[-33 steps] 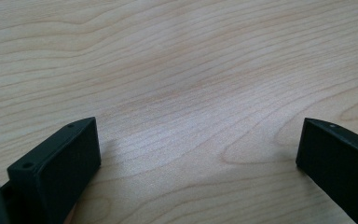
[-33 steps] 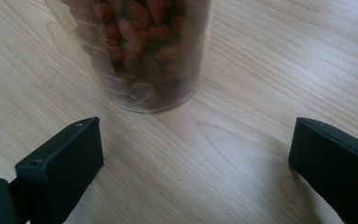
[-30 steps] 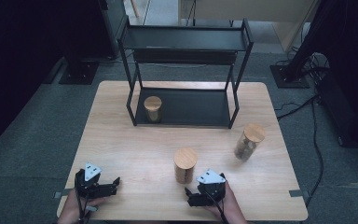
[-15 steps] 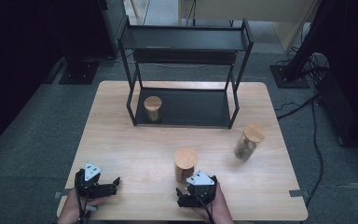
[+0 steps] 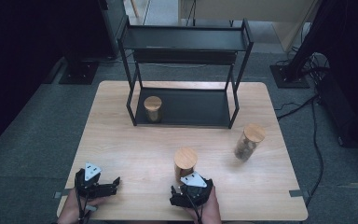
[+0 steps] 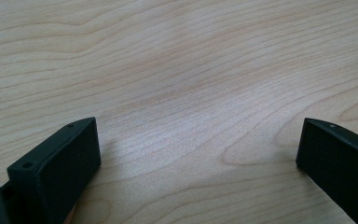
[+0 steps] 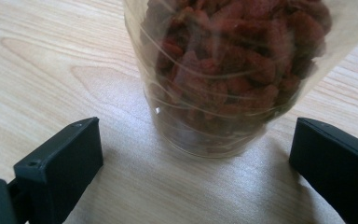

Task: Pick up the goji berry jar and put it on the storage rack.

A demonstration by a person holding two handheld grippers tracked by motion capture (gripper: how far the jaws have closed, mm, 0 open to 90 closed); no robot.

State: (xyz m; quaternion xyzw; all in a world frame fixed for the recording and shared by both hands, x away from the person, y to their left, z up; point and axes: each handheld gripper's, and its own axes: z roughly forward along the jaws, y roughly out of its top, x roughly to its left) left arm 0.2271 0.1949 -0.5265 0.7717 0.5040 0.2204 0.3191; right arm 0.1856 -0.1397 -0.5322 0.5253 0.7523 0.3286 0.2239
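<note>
lined up for a grab: right gripper [image 5: 189,196] at the table's [image 5: 135,154] near edge, aimed straight at the near jar [image 5: 185,163], just in front of the rack [image 5: 185,70] side of it. in the right gripper view, jar [image 7: 223,74] upright on the wood, clear wall full of dark red dried pieces, standing ahead of and between the two black jaws. jaws spread wide, wider than the jar, not touching it, nothing held. probably set that way so the jar can slip between them on a forward push, low on the body where the grip would be steadiest.

left gripper [image 5: 98,186] parked well to the left of the near jar, also by the near edge, seemingly just waiting. in its own view, jaws wide apart over bare wood, gripping nothing, touching nothing.

another jar [image 5: 248,141] right of the near jar, leaning, blurred. third jar [image 5: 152,108] already on the rack's bottom shelf, left end, which hints at where the near jar is meant to go.
</note>
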